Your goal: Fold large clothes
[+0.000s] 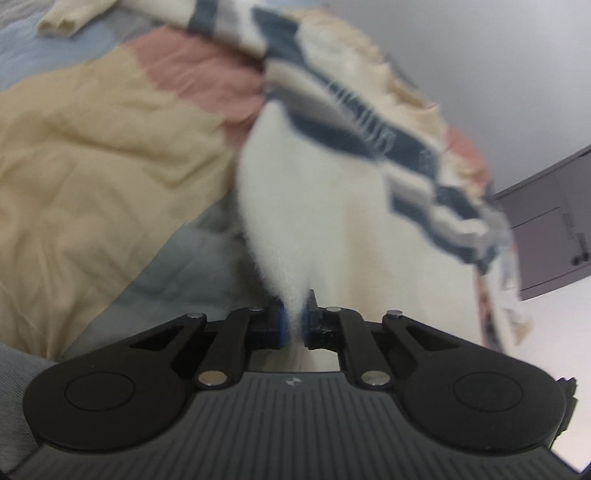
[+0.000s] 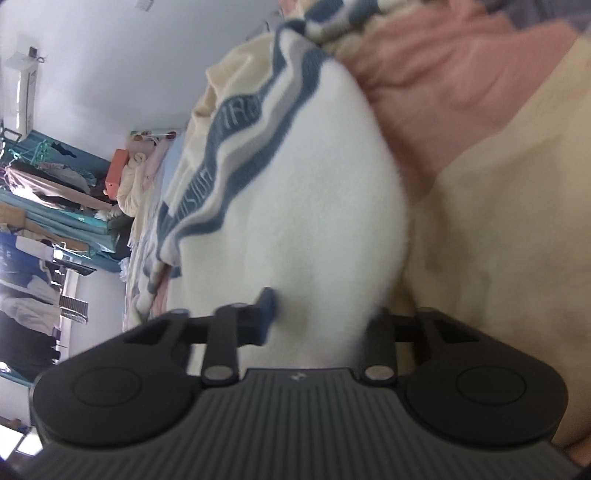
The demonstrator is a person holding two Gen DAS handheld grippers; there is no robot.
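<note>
A large white fleecy sweater (image 1: 314,192) with dark blue and grey stripes and lettering lies over a patchwork bedspread. My left gripper (image 1: 293,325) is shut on a pinched fold of its white fabric, with the cloth stretching up and away from the pads. In the right wrist view the sweater (image 2: 306,206) fills the middle. My right gripper (image 2: 317,314) is wide apart with a thick bulge of the white fabric between its fingers (image 2: 266,306). The right finger is mostly hidden behind the cloth.
The bedspread (image 1: 92,177) has cream, pink and pale blue patches. A cream cuffed sleeve (image 1: 62,22) lies at the top left. A grey cabinet door (image 1: 554,221) stands at the right. Cluttered shelves and hanging clothes (image 2: 55,206) stand at the far left.
</note>
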